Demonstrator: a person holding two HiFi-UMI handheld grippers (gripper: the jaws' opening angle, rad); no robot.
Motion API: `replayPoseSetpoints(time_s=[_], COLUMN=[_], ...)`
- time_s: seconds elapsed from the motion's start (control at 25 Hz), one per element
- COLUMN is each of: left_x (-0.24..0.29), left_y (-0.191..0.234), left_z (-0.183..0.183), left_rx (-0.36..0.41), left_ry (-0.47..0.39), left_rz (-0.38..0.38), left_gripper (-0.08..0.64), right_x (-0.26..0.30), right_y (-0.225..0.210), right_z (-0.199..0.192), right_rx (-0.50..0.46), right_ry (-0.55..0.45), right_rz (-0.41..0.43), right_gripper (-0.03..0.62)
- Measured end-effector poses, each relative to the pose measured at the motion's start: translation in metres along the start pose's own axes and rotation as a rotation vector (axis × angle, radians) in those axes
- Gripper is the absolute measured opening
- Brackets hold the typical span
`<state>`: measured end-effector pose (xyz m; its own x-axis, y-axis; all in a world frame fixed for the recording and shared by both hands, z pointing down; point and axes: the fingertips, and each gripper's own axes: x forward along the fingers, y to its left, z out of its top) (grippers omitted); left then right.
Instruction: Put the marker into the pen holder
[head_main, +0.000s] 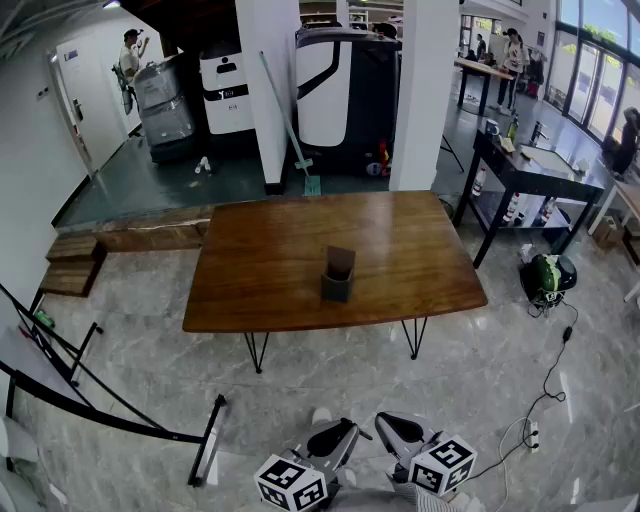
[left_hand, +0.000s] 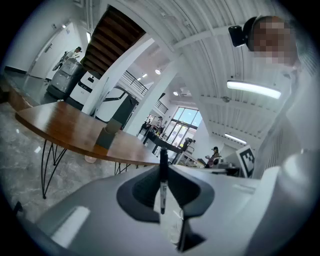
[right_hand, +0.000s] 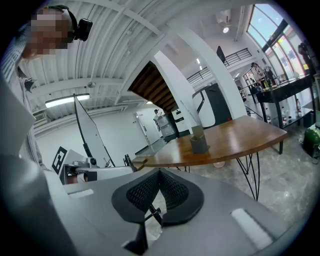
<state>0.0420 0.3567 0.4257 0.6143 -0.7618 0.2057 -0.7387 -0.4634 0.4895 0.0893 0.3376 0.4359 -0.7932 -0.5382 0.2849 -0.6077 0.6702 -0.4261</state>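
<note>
The left gripper (left_hand: 163, 169) is clamped on the marker (left_hand: 162, 186), which stands upright between its jaws, dark end up and the lower end poking out below them. The right gripper (right_hand: 160, 172) has its jaws pressed together on nothing.

The pen holder (left_hand: 109, 134) stands well ahead of both grippers, near the middle of the desk (left_hand: 55, 122), so a long carry is left.

The likely trouble is the narrow pinch. The jaws meet the marker over a short stretch, so I judge that a jolt could make it pivot or slide down. A tilted marker would catch the holder's rim instead of dropping in. The holder looks small and light, and a sideways knock could tip or push it.

The holder is the only container here. Its opening looks dark from the head view, and I cannot tell whether anything is inside.
</note>
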Motion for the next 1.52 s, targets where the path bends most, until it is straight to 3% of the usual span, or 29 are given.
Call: replayPoseSetpoints(time_s=[0.32, 0.72, 0.88, 1.24, 1.52], left_x=[0.047, 0.125, 0.152, 0.179, 0.190], left_y=[0.054, 0.148, 0.175, 0.220, 0.227], left_z=[0.038, 0.147, 0.175, 0.190, 0.193], left_rx=[0.003, 0.054, 0.072, 0.023, 0.003], left_ry=[-0.006, -0.023, -0.007, 0.031, 0.022], left_rz=[-0.002, -0.071, -0.096, -0.098, -0.091], left_gripper=[0.048, 0.048, 0.048, 0.048, 0.048], right_x=[0.056, 0.160, 0.192, 0.236, 0.241], right_y=[-0.036, -0.093, -0.117, -0.143, -0.153], right_z=[0.034, 0.132, 0.155, 0.162, 0.162], right_rx=[-0.008, -0.048, -0.016, 0.041, 0.051], right_ry=[-0.011, -0.086, -0.105, -0.072, -0.043], right_rz=[0.007, -0.057, -0.081, -0.109, -0.103], right_gripper=[0.000, 0.000, 0.000, 0.000, 0.000])
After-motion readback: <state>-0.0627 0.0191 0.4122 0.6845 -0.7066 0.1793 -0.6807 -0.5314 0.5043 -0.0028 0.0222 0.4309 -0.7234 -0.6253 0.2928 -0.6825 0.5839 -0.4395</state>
